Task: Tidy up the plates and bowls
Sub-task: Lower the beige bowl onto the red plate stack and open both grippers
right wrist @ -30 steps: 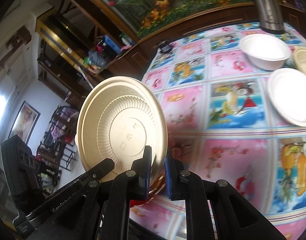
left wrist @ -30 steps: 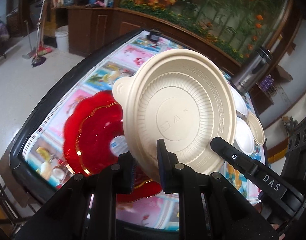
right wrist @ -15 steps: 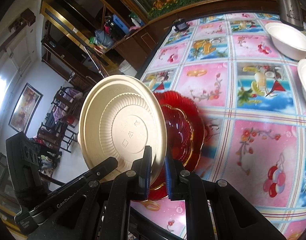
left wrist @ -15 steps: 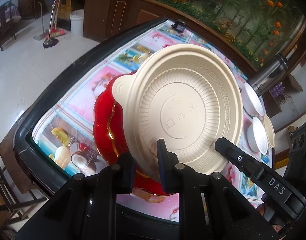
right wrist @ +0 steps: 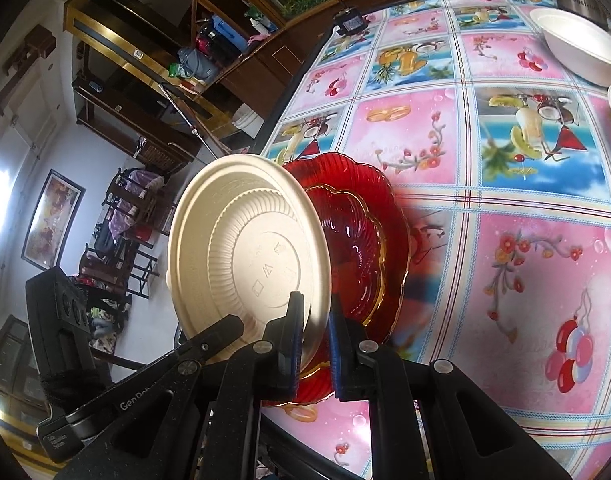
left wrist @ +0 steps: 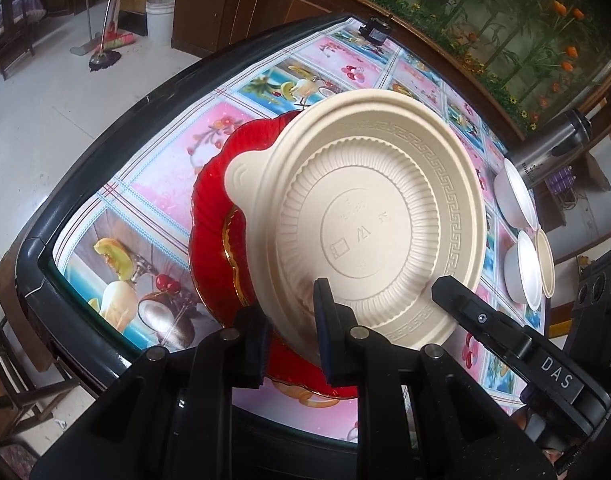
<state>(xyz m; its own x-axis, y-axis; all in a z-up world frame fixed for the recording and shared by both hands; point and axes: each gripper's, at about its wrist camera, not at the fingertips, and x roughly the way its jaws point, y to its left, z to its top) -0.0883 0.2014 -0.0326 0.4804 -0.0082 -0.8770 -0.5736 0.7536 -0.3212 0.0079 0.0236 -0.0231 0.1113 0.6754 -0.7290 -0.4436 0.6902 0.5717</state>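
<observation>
My left gripper is shut on the near rim of a beige plastic plate, held tilted with its underside toward the camera. Under it lie red glass plates with gold trim, stacked near the table's corner. My right gripper is shut on the rim of a beige plate, also held tilted on edge, just left of the red plates. I cannot tell whether both grippers hold the same plate. White bowls and a beige bowl sit far right.
The table has a pink and blue fruit-print cloth and a black rim. A steel flask stands by the white bowls. A small black object sits at the far edge. Floor, chairs and cabinets lie to the left.
Both grippers with the beige plate have moved in over the red plates, which now sit directly beneath and behind it. Both grips are unchanged.
</observation>
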